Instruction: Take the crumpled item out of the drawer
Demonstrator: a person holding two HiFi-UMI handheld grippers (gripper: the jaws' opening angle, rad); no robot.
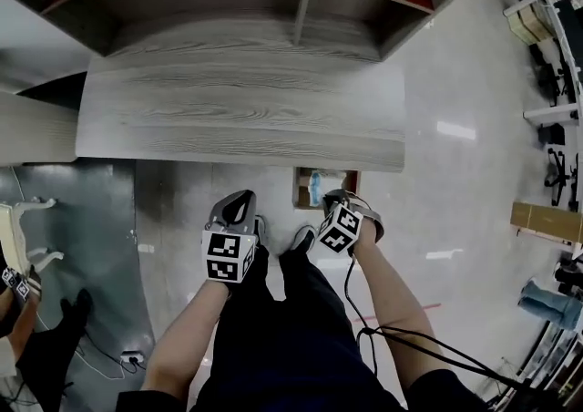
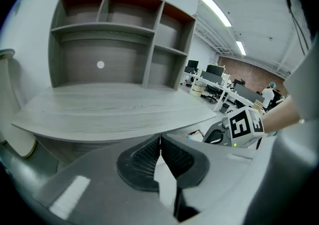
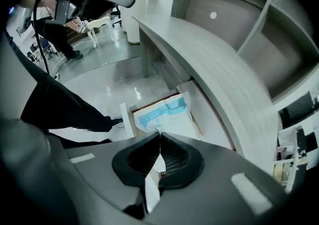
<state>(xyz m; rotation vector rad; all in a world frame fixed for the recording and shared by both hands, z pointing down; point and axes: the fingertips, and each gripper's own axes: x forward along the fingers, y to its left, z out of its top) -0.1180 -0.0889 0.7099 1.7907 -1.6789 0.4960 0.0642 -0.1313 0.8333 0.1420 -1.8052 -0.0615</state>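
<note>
The crumpled item (image 3: 164,114) is a white and blue soft packet lying in the open drawer (image 3: 208,115) under the desk's front edge. My right gripper (image 3: 160,133) points steeply down over it, and its jaws are shut on the item's near corner. In the head view the item (image 1: 315,188) shows as a pale blue patch inside the drawer (image 1: 300,190), just ahead of the right gripper (image 1: 335,200). My left gripper (image 1: 239,207) hangs beside it over the floor. In its own view the left gripper (image 2: 159,137) is shut with nothing between its jaws.
A grey wood-grain desk (image 1: 237,118) with a shelf unit (image 1: 301,0) at its back overhangs the drawer. My legs and shoes (image 1: 301,239) stand right before the drawer. A white chair (image 1: 23,219) stands at the left, and a cable (image 1: 364,328) hangs from the right gripper.
</note>
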